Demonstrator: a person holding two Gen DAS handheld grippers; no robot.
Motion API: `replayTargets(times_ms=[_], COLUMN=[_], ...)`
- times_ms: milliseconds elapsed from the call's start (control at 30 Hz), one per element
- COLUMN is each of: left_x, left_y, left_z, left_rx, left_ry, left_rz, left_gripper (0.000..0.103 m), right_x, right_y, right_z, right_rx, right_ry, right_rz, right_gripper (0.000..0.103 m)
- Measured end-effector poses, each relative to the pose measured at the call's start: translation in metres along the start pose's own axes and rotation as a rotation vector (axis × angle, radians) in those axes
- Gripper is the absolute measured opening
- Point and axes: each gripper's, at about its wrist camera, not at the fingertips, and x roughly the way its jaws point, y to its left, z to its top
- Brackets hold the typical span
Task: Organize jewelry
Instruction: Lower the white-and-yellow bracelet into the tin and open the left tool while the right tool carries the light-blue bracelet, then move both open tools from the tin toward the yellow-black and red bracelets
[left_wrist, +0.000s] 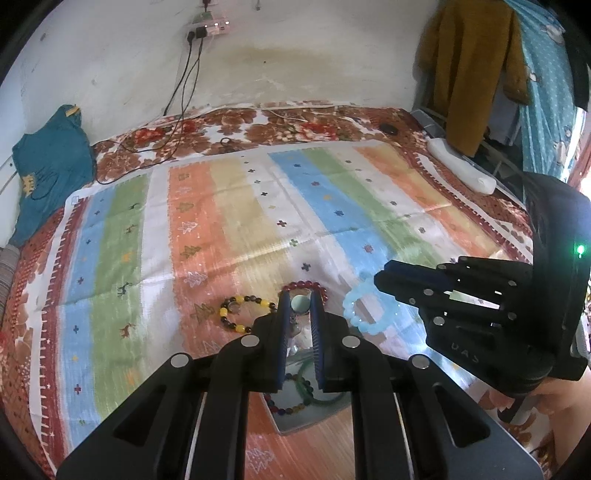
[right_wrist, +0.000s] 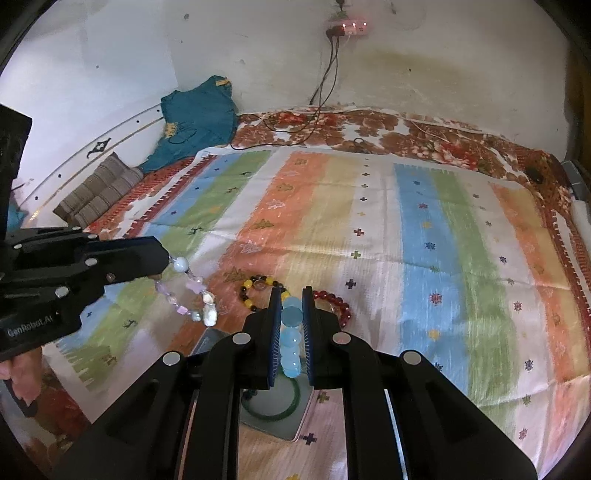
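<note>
My left gripper (left_wrist: 300, 301) is shut on a pale bead bracelet (right_wrist: 192, 295) with white, lilac and shell beads, which hangs above a flat grey tray (left_wrist: 295, 417). My right gripper (right_wrist: 291, 295) is shut on a light blue bead bracelet (right_wrist: 290, 332), also seen held at its fingers in the left wrist view (left_wrist: 356, 306). The tray holds a green bangle (right_wrist: 273, 411) and a multicoloured bead bracelet (left_wrist: 286, 406). On the striped cloth lie a yellow-and-black bead bracelet (left_wrist: 236, 314) and a dark red bead bracelet (right_wrist: 334, 302).
The striped cloth (left_wrist: 258, 221) covers a floral bedsheet (left_wrist: 288, 125) against a white wall. Black cables (left_wrist: 184, 92) run from a wall socket onto the bed. A teal garment (left_wrist: 51, 162) and a striped cushion (right_wrist: 99, 188) lie at the left.
</note>
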Motion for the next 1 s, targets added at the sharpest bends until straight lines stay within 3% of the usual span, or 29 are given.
replayTargets(times_ms=[467, 533, 567, 600, 633, 1000], left_x=[-0.011, -0.006, -0.005, -0.004, -0.004, -0.004], left_y=[-0.009, -0.010, -0.009, -0.009, -0.009, 0.017], left_z=[-0.018, -0.020, -0.021, -0.021, -0.021, -0.016], left_rx=[-0.017, -0.024, -0.027, -0.024, -0.016, -0.110], left_ry=[0.008, 0.029, 0.034, 0.035, 0.030, 0.026], left_rz=[-0.020, -0.001, 0.016, 0.035, 0.056, 0.059], left_gripper=[0.011, 0.016, 0.022, 0.031, 0.032, 0.036], right_x=[-0.020, -0.018, -0.017, -0.015, -0.014, -0.002], right_y=[0.003, 0.001, -0.002, -0.005, -0.007, -0.026], right_z=[-0.011, -0.012, -0.013, -0.013, -0.013, -0.013], right_rx=[0.020, 0.030, 0.041, 0.052, 0.060, 0.102], right_ry=[-0.021, -0.015, -0.005, 0.004, 0.006, 0.057], right_rz=[0.067, 0.055, 0.049, 0.041, 0.034, -0.014], right_gripper=[0.012, 0.013, 0.024, 0.044, 0.048, 0.048])
